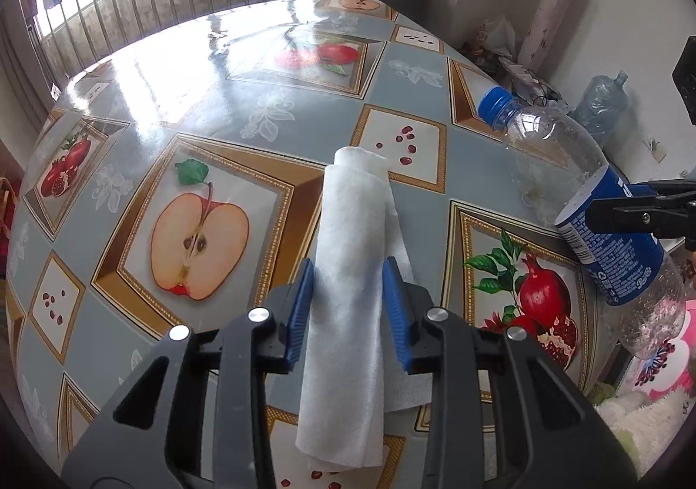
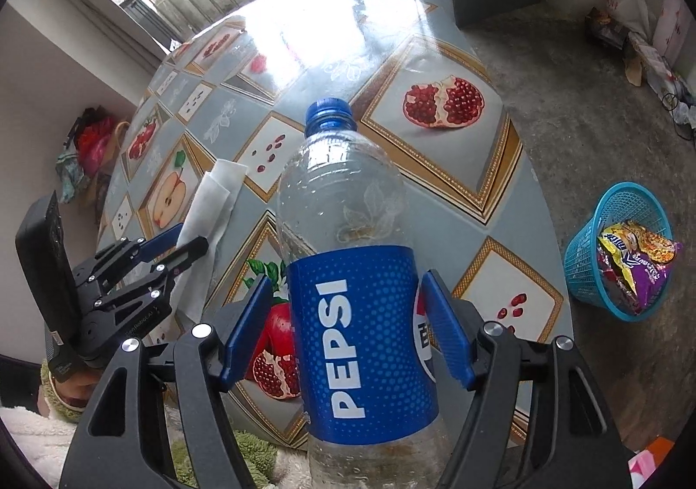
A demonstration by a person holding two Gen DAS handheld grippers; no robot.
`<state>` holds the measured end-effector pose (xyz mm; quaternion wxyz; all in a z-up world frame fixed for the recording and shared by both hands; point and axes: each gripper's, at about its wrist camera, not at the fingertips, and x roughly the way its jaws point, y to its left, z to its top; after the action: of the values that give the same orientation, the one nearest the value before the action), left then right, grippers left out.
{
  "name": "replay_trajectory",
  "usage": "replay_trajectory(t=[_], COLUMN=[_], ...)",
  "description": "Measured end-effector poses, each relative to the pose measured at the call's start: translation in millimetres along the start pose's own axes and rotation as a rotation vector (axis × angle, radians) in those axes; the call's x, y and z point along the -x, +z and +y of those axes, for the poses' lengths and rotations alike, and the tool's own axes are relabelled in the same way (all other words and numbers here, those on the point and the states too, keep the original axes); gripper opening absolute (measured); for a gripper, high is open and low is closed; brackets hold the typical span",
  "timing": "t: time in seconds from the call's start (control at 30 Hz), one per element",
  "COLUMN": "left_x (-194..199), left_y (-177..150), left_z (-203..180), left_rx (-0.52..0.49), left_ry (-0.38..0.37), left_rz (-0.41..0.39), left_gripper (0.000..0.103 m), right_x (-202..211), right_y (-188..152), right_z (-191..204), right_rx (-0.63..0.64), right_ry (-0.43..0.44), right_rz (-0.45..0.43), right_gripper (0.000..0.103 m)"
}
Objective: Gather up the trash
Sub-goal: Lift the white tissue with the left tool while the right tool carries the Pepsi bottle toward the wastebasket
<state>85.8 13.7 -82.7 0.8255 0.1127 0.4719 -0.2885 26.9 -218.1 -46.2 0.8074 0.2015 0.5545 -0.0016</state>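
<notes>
As my left wrist camera looks down, my left gripper (image 1: pixel 350 306) has its jaws set narrow on either side of a rolled white tissue (image 1: pixel 348 271) that lies on the fruit-print table (image 1: pixel 217 106); the blue pads sit right against the roll's sides, though I can't tell if they press it. At the right edge of this view a clear Pepsi bottle (image 1: pixel 578 193) with a blue cap tilts above the table edge, with a black finger of my other gripper across its label.

In the right wrist view, my right gripper (image 2: pixel 348 323) has its jaws wide, one on each side of the bottle's blue label. The right pad touches the label; the left pad shows a slight gap, so no firm grip that I can confirm. The cap points away from me, over the table. The left gripper shows at left, over the tissue. A blue basket (image 2: pixel 583 254) with snack wrappers (image 2: pixel 635 262) inside stands on the floor, right of the table, well apart from the bottle.
</notes>
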Motion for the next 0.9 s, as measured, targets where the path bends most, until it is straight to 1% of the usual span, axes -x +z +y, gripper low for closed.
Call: replay_trajectory(t=[0.13,0.23,0.4,0.57,0.73,0.9], left_x=[-2,-3,-4,-4,-4,-4], left_y=[4,7,7,7,7,8], left_z=[1,2,4,5,5,5], left_rx=[0.002,0.004,0.008,0.007,0.004,0.004], left_ry=[0.014,0.020,0.028,0.028,0.031,0.033], left_rz=[-0.001,-0.001,-0.005,-0.005,-0.007,-0.009], left_gripper=[0.020,0.016,0.011,0.009,0.008,0.006], right_x=[-6,-11,-14,-15,-16,-16], right_y=[-1,-1,-2,-3,-4,-4], right_z=[-2,-2,-5,-7,-7,-7], right_rx=[-0.004,-0.006,-0.024,-0.035,-0.041,-0.048], right_ry=[0.000,0.002,0.012,0.022,0.037,0.041], right_rz=[0.019,0.036,0.037,0.040,0.044,0.037], right_gripper=[0.069,0.069,0.069,0.068,0.061,0.060])
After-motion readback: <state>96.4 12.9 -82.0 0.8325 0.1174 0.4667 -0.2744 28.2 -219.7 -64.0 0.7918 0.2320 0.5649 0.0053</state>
